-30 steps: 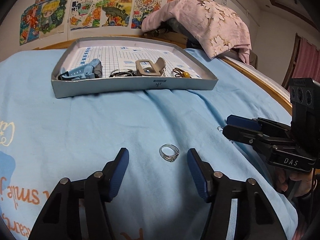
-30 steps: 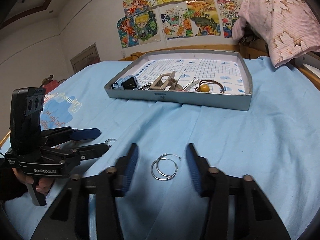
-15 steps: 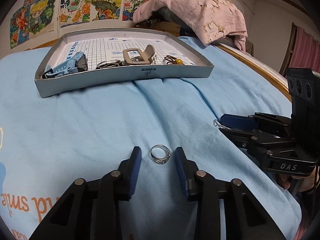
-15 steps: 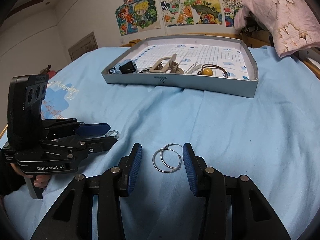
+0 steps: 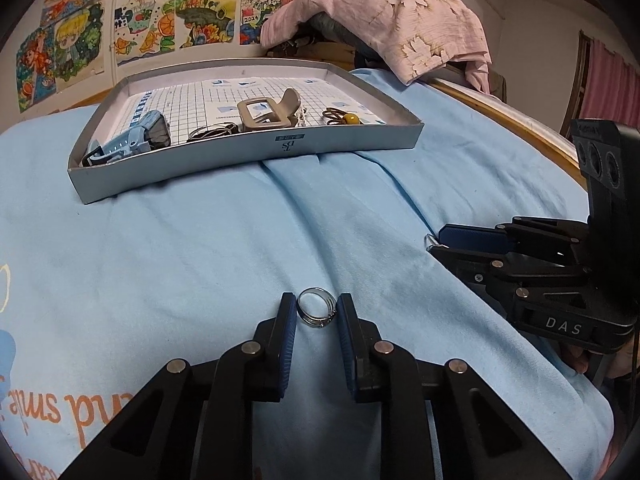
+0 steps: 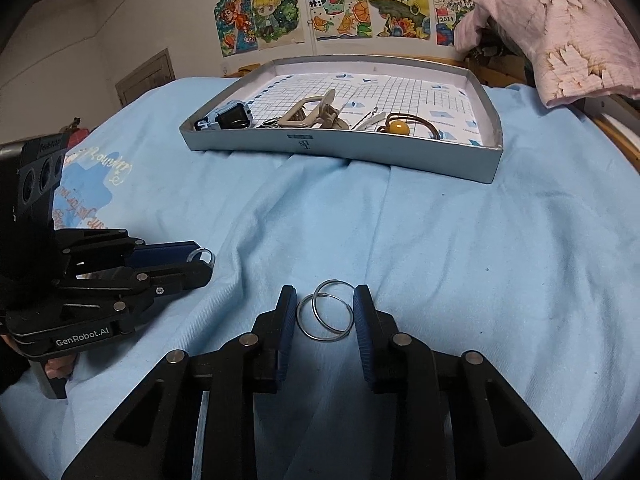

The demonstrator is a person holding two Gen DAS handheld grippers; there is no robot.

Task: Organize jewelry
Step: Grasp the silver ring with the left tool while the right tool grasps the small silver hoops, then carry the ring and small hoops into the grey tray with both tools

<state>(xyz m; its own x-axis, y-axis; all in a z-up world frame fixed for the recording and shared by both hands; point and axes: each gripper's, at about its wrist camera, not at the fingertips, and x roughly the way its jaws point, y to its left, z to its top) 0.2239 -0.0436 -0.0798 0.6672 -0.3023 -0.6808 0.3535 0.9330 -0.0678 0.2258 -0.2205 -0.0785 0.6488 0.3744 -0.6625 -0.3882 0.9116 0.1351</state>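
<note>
A silver ring (image 5: 316,312) lies on the blue bedsheet between the pads of my left gripper (image 5: 317,312), which touch it on both sides. A pair of silver hoop earrings (image 6: 326,315) lies between the pads of my right gripper (image 6: 325,314), which close on them from both sides. The left gripper also shows in the right wrist view (image 6: 202,262), with the ring at its tips. The right gripper shows in the left wrist view (image 5: 436,244). A grey tray (image 5: 256,151) stands further back with a blue watch (image 5: 132,140), a beige hair claw (image 5: 266,114) and a brown hair tie with a yellow bead (image 5: 344,118).
The tray also shows in the right wrist view (image 6: 344,148). A pink cloth (image 5: 396,20) is draped over something behind the tray on the right. A wooden bed rail (image 5: 504,116) runs along the right edge. Drawings hang on the back wall.
Both grippers have closed in from wide open: the left around the ring, the right around the hoop earrings. Both have moved forward a little.
</note>
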